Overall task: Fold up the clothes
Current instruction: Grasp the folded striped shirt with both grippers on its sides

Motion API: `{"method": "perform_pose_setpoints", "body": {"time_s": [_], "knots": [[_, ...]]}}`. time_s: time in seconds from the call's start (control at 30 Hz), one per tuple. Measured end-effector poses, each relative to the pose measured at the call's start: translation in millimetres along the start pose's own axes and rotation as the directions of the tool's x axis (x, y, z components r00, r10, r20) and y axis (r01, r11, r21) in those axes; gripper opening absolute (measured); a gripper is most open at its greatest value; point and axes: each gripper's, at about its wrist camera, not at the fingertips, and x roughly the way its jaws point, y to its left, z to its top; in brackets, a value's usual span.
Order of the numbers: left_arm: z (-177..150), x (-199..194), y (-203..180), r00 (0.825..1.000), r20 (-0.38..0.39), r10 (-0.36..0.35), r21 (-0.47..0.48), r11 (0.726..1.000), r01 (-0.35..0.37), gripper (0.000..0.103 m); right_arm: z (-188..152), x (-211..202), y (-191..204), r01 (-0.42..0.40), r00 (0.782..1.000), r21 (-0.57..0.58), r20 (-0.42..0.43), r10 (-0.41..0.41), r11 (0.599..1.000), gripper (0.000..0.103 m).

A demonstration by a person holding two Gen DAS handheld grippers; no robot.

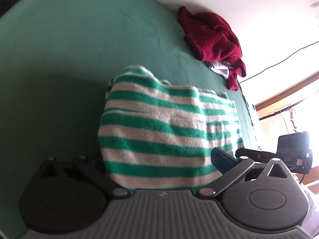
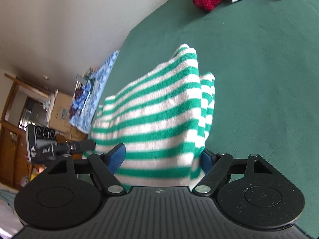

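- the striped green-and-white top (image 1: 159, 129) lies folded into a chunky bundle on the green bed (image 1: 79, 59), right up against both cameras; near end sits low between the fingers
- long axis runs straight away from the grippers up the bed; stripes cross it side to side; in the right wrist view the far end stands up as a rumpled peak leaning a bit to the right
- left gripper (image 1: 157, 158): fingers (image 1: 221, 158) spread wide, straddling the near end of the bundle; the one on the left is mostly hidden behind the cloth; no visible squeeze on the fabric
- right gripper (image 2: 162, 156): same deal; blue fingers (image 2: 117, 156) set wide on either flank of the top, cloth filling the gap and spilling over the right-hand one; doesn't look pinched
- beyond the far end there's a crumpled red garment (image 1: 213, 37) with a white cloth (image 1: 219, 68) tucked under it, shoved against the wall (image 1: 239, 0); well apart from the striped top
- a blue patterned cloth (image 2: 95, 91) hangs along the bed's edge on the left of the right wrist view; a cardboard box (image 2: 61, 109) sits on the floor past it
- bare sheet lies between the bundle and the red pile
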Motion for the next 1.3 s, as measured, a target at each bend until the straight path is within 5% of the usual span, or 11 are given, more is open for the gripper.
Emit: {"method": "perform_pose_setpoints", "body": {"time_s": [0.13,0.2,0.43,0.53,1.3], "knots": [[1,2,-4,1.000,-0.019,0.016,0.040,0.999,-0.016,0.102,1,2,6,0.036,0.999,-0.028,-0.010,-0.037,0.999,0.072],[1,2,-3,1.000,-0.019,0.010,0.037,0.999,-0.009,0.102,1,-2,3,0.061,0.998,-0.018,-0.012,-0.062,0.998,0.057],[7,4,2,1.000,-0.008,-0.007,-0.018,1.000,0.006,0.099,4,-5,-9,0.031,0.999,0.046,-0.018,-0.031,0.998,0.056],[1,2,6,1.000,0.013,-0.024,-0.026,0.999,0.024,0.099,1,-8,-10,0.049,0.998,0.031,-0.028,-0.048,0.998,0.044],[-9,13,-23,0.990,0.023,0.142,0.092,0.985,-0.143,0.102,-12,-7,4,0.120,0.991,0.020,0.064,-0.121,0.993,0.045]]}}
